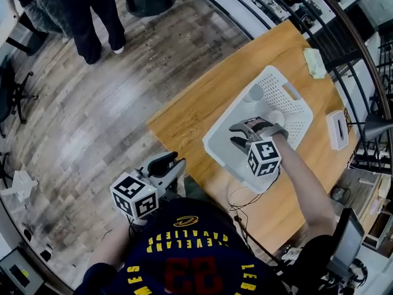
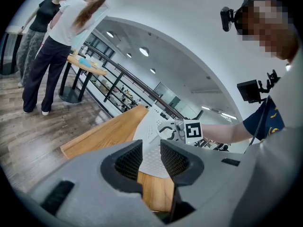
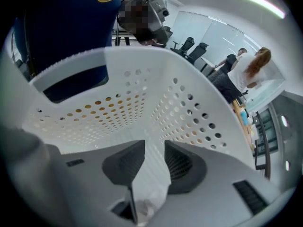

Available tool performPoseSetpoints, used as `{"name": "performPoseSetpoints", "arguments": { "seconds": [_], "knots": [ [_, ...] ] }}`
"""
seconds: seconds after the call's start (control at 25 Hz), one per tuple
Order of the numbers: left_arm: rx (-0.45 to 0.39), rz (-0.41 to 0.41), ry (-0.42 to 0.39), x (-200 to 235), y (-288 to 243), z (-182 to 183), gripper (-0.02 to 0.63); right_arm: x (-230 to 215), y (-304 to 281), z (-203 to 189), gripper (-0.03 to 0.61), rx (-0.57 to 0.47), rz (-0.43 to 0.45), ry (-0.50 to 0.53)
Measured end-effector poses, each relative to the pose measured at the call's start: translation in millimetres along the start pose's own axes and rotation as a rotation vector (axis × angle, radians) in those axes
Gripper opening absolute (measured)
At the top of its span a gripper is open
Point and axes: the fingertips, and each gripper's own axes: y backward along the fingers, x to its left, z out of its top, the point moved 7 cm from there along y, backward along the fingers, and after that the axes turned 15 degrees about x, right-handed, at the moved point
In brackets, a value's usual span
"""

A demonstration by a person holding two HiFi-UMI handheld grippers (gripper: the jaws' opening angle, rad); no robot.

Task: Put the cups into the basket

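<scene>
Holding the right tongs (image 1: 243, 135) open, jaws apart with nothing pinched between them, tips pointing steeply down inside the white perforated basket (image 1: 301, 112). Looking along those jaws at the basket's holed walls and pale floor. Leaving one pale cup (image 1: 255, 93) lying in the basket's far left corner, well beyond the tips, and a second cup (image 1: 276, 117) just past the tips to the far right; impossible to tell whether touching them. Keeping the left tongs (image 1: 169, 161) open too, empty, hanging off the near left edge of the wooden worktop (image 1: 202, 103), well apart from the basket, with the basket's near wall standing between them and both cups. Sharing the worktop with a folded pale-green cloth (image 1: 314, 62) at the far corner and a white box (image 1: 337, 129) with a slot just right of the basket. Passing a person (image 1: 92, 11) standing on the wooden floor (image 1: 92, 115) far to the left.
</scene>
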Motion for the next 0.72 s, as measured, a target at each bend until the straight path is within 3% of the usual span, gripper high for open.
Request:
{"name": "performPoseSetpoints", "arguments": {
  "seconds": [0.24, 0.52, 0.72],
  "knots": [
    [0.011, -0.041, -0.048, 1.6, 3.7, 4.9, 0.114, -16.5, 45.4, -6.3, 0.135, -0.002, -0.144, -0.24],
    [0.011, -0.13, -0.134, -0.5, 4.4, 16.6, 0.114, -12.8, 112.1, -12.3, 0.133, -0.044, -0.336, -0.625],
    [0.023, -0.174, -0.173, -7.3, 8.9, 14.2, 0.114, 4.1, 151.4, -12.0, 0.12, -0.19, -0.415, -0.941]
  ]
}}
